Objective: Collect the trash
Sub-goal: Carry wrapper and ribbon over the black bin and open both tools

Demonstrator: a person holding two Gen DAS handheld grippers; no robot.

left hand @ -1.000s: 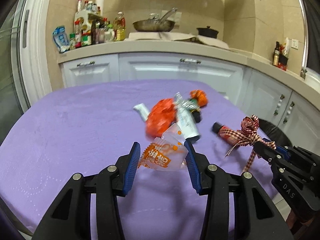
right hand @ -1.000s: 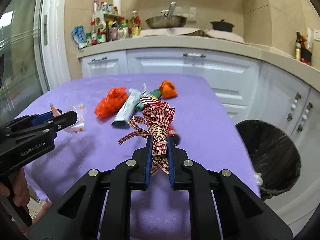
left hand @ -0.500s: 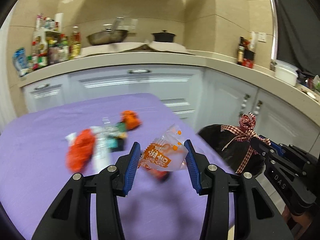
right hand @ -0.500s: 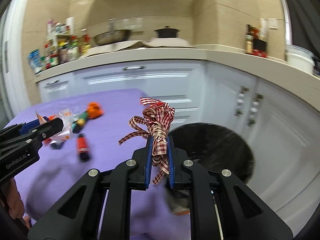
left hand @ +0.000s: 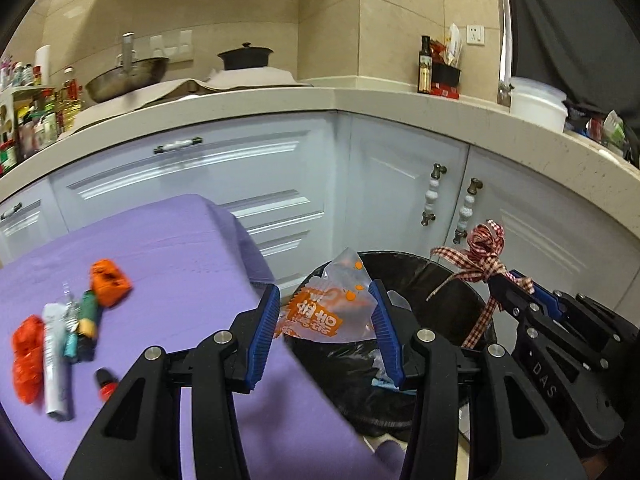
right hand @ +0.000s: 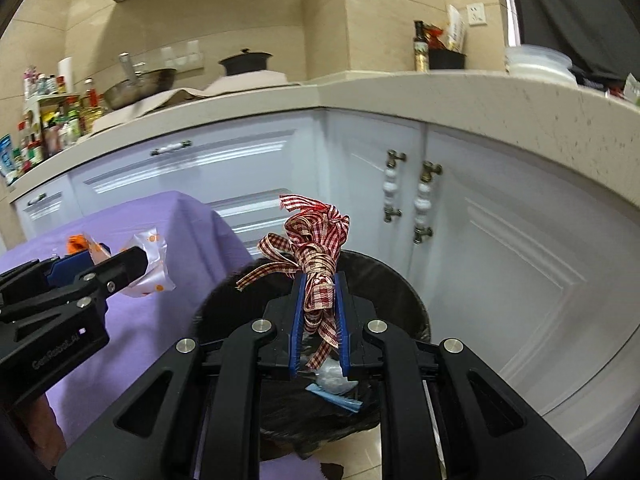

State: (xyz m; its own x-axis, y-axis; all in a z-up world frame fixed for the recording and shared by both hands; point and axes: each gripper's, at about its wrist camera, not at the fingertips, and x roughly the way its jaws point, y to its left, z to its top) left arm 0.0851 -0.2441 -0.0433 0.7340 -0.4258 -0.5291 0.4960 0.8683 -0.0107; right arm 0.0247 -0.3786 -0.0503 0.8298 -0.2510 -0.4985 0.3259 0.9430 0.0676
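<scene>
1. While the left gripper point(left hand: 326, 322) clamps an orange-printed wrapper point(left hand: 328, 308) over the near rim of the black-lined bin point(left hand: 448, 280), neither piece has been dropped.
2. The right gripper point(right hand: 318, 312), jaws narrow, pinches a red checked ribbon point(right hand: 316, 248) directly above the bin's mouth.
3. Some scraps already lie inside the bin.
4. Left on the purple table point(left hand: 180, 256): an orange bag point(left hand: 27, 354), a white tube point(left hand: 54, 364), an orange lump point(left hand: 109, 282), a small red bottle point(left hand: 106, 384).
</scene>
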